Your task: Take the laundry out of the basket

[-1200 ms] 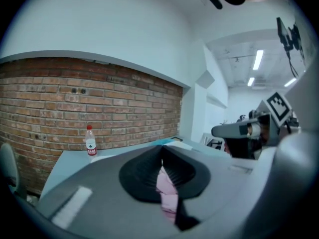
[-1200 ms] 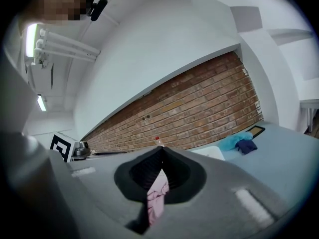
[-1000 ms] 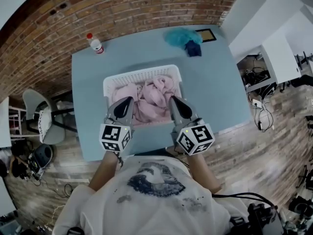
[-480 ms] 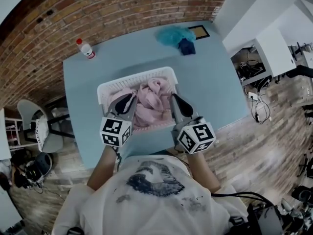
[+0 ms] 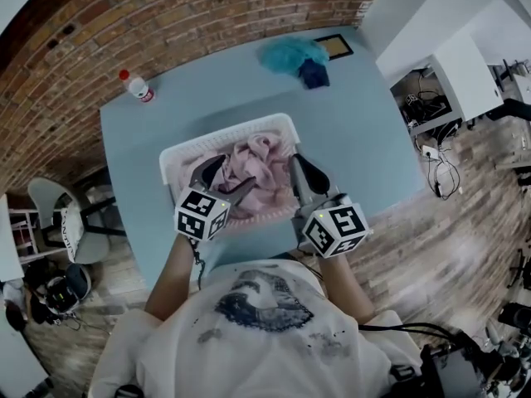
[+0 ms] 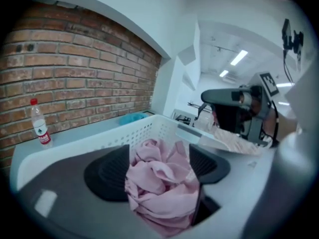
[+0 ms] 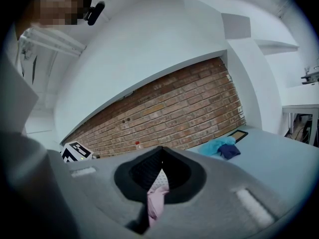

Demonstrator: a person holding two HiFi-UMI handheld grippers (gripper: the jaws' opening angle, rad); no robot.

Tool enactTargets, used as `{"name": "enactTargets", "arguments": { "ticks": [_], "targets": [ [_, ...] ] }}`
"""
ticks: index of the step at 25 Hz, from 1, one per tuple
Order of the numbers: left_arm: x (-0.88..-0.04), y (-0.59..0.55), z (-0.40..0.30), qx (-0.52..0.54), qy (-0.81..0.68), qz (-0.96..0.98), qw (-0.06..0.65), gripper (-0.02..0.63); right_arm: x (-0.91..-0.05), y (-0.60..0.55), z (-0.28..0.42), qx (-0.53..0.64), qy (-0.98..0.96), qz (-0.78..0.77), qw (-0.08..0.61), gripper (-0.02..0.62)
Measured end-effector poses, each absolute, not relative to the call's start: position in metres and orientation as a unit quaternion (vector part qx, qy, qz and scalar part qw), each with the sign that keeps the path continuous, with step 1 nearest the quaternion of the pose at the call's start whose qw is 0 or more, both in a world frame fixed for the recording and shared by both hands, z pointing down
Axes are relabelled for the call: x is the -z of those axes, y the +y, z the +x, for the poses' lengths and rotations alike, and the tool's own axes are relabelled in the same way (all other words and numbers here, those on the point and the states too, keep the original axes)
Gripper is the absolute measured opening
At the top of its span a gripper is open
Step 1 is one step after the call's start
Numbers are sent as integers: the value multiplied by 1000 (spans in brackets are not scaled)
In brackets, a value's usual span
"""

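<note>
Left hand-held gripper [image 5: 231, 177] dipped into basket [image 5: 222, 136], jaws just opened around crumpled pink laundry [image 6: 162, 188]; right hand-held gripper [image 5: 299, 162] closed.

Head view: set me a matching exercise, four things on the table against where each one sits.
1 bottle
2 basket
3 pink laundry
4 turquoise cloth

A inside the basket
B far left corner of the table
C near half of the table
D far right, beside the frame

Pairs: 1-B, 2-C, 3-A, 4-D

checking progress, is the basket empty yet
Not empty: crumpled pink laundry lies heaped inside the white basket.
</note>
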State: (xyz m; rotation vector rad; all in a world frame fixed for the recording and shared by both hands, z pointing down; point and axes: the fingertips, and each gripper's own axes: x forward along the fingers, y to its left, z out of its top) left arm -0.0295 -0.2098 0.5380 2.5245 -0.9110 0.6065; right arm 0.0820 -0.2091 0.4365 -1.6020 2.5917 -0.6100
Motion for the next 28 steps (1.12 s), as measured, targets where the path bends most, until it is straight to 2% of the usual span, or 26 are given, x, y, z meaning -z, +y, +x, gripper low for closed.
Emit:
{"name": "enactTargets", "arguments": {
  "ticks": [4,11,18,28],
  "targets": [
    [-552,-214,-18,-227,-300,902,211,416,-442,-215,84,201,831,-518,15,-3],
    [-576,-224,-5,-248,-268,901,234,517,-446,-227,87,205,827,-523,14,-3],
    [-607,-222,11,-294,-226,895,248,545,-449,-235,88,209,827,-522,13,-3],
    [-652,-233,24,-361,-196,887,213,545,-453,-245,99,214,823,-525,11,-3]
  ]
}}
